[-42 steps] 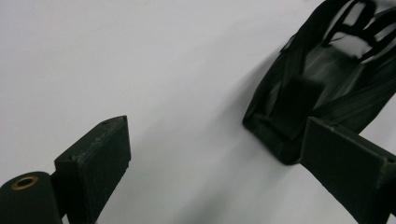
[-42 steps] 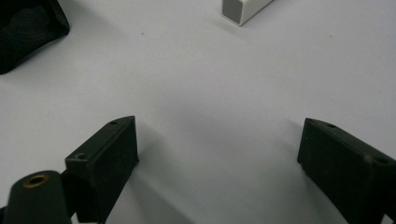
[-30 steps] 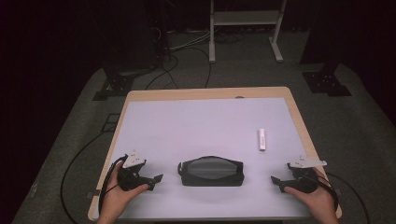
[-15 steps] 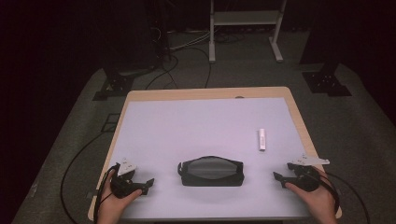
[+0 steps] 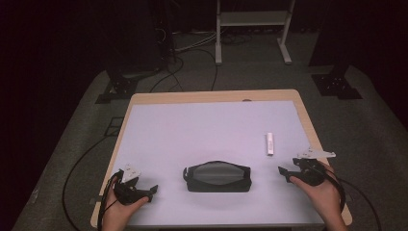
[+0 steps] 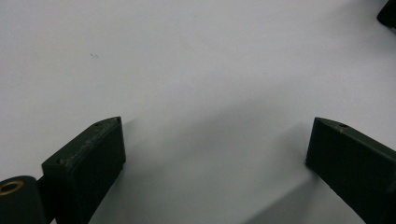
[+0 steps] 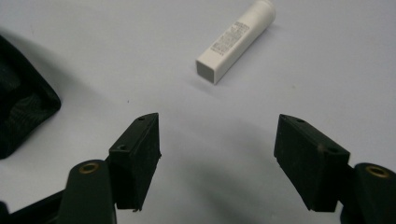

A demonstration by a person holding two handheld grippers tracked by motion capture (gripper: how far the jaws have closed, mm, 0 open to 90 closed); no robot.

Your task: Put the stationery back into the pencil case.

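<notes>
Gaping with nothing between its jaws, having just narrowed, the right claw (image 7: 217, 154) faces the white tube (image 7: 236, 41) just ahead; the left claw (image 6: 215, 154) stands wide, empty.

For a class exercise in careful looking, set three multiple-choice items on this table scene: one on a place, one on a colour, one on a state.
1. Where does the black pouch lie?
A. between the two grippers near the table's near edge
B. at the far edge
C. on the floor

2. What colour is the small tube?
A. red
B. white
C. green

3. How do the jaws of the right gripper stand?
A. clamped on the tube
B. clamped on the pouch
C. apart with nothing between them

Answers:
1 A, the high view shows it between the left gripper and the right one.
2 B, it looks white with small print on it.
3 C, bare table shows between the jaws.
</notes>
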